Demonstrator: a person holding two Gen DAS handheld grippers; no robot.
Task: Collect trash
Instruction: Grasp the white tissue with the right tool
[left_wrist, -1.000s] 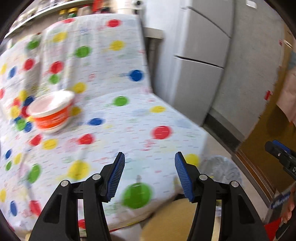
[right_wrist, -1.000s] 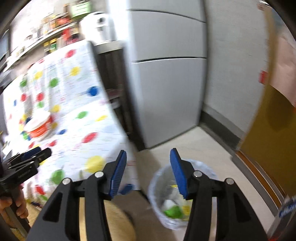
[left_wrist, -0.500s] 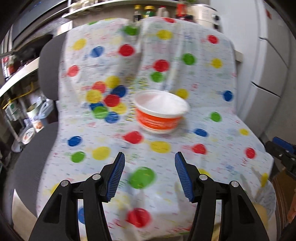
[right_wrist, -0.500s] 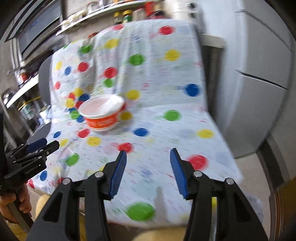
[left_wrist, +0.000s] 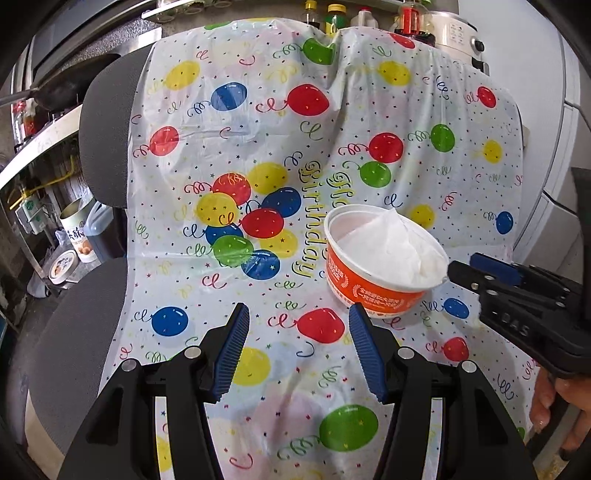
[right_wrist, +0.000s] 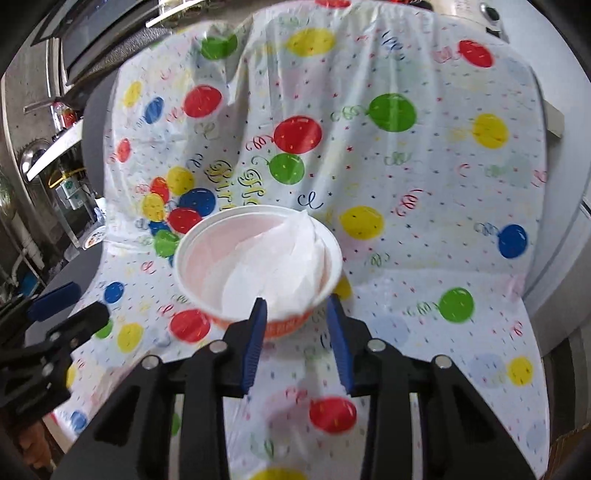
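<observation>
The left gripper (left_wrist: 298, 345) is released, jaws apart over the balloon-print cover (left_wrist: 258, 122) with nothing between them. The orange bowl (left_wrist: 373, 291) (crumpled white paper (left_wrist: 395, 243) inside) sits on that cover ahead and just right of its right finger. The right gripper (right_wrist: 295, 332) has its jaws closing; the bowl's near rim lies between its fingertips (right_wrist: 258, 314), not yet pressed as far as can be seen.
</observation>
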